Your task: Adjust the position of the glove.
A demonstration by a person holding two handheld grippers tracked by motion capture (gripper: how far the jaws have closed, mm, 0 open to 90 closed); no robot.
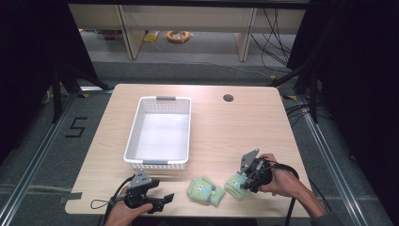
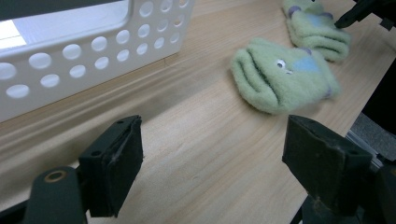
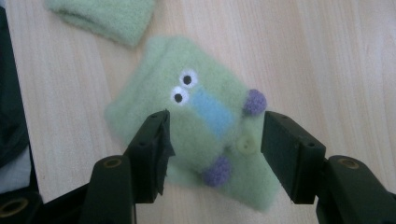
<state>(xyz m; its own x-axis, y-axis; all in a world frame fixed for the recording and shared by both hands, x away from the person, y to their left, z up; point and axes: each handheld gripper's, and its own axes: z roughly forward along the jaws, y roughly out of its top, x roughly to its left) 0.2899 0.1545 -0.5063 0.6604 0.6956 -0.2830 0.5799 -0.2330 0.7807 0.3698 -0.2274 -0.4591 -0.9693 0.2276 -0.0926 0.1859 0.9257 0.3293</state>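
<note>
Right gripper open over green sock — soft, light, squishy; pinch the middle. Left gripper open too.

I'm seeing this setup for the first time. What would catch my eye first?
Two fuzzy green socks with googly eyes lie near the table's front edge: the right sock under the open right gripper, the left sock beside it. Behind them stands a white perforated basket; the left gripper waits open.
</note>
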